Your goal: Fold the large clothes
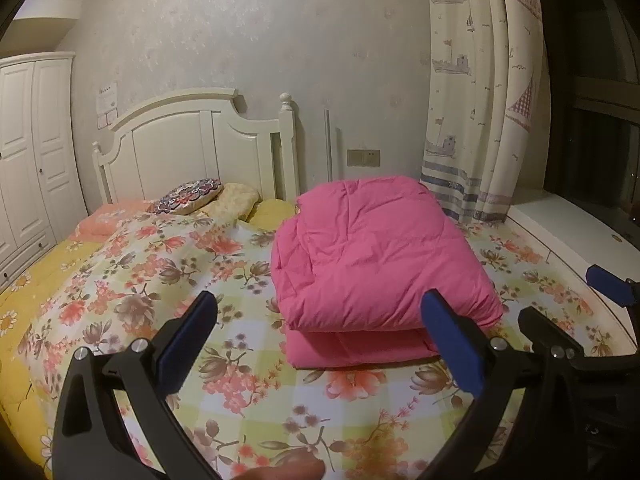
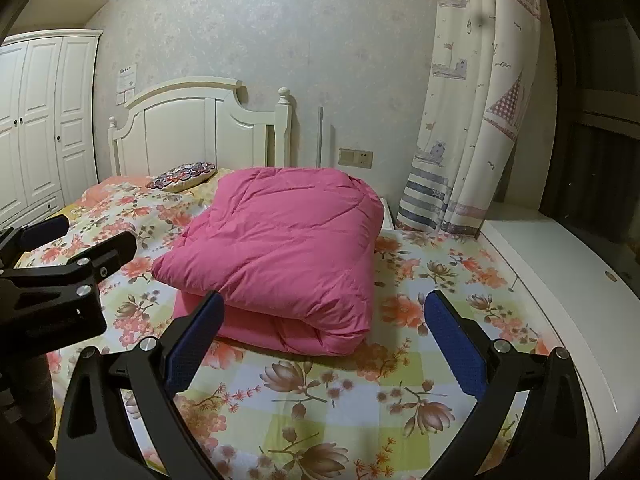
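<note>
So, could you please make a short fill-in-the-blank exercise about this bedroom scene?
1. The folded garment on the bed is ____ in colour.
2. Both the left gripper and the right gripper are ____, holding nothing.
3. The curtain is printed with ____.
4. The headboard is ____ in colour.

Missing words: pink; open; ships; white

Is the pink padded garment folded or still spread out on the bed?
Folded. The pink garment sits as a compact stacked bundle, layered edges showing at its near side, on the floral bedspread.
</note>
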